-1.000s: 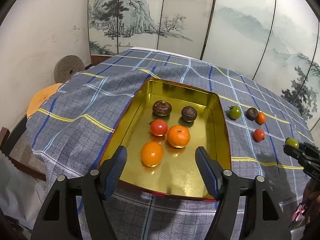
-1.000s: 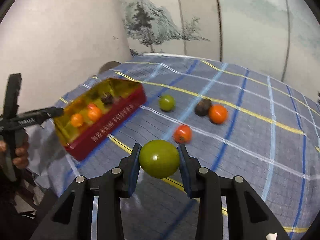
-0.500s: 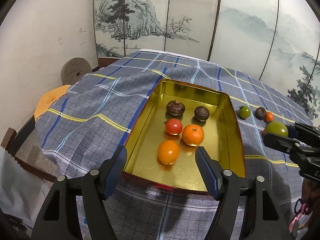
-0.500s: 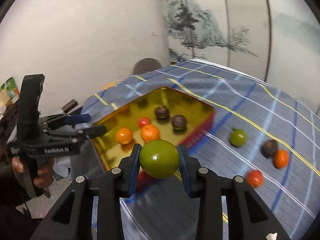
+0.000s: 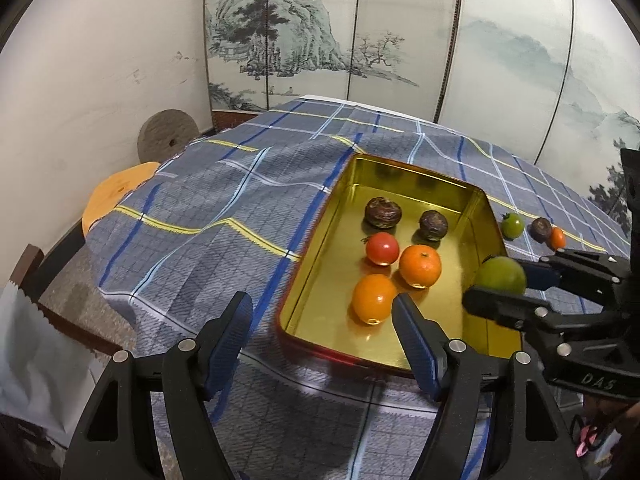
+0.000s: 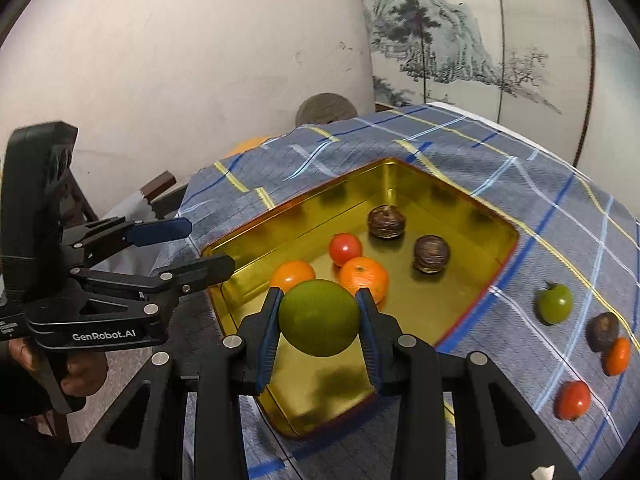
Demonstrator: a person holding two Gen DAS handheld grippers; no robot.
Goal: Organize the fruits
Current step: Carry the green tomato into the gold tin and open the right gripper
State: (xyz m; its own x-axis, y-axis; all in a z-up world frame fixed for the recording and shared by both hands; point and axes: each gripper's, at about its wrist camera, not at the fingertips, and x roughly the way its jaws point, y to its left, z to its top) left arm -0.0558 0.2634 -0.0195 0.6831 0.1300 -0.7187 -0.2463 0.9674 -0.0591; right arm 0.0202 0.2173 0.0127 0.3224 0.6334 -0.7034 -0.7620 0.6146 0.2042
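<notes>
- The left wrist view looks steeply down and forward from the near edge of the gold tray [image 5: 404, 360], close in; the painted screen [image 5: 360, 32] fills the upper frame.
- The right wrist view looks down from the tray's [image 6: 240, 312] lower corner, closer still.
- Both views share the tray's inside and the checked cloth [image 5: 224, 216].

I get soft, even indoor light, on the dim side. The gold tray [image 5: 472, 200] throws back warm glare and mirrors the fruit on its floor. Shadows under the fruit are short and faint. Both views bulge and go black in the corners. The tablecloth [image 6: 568, 240] is slightly smeared in the right view.
</notes>
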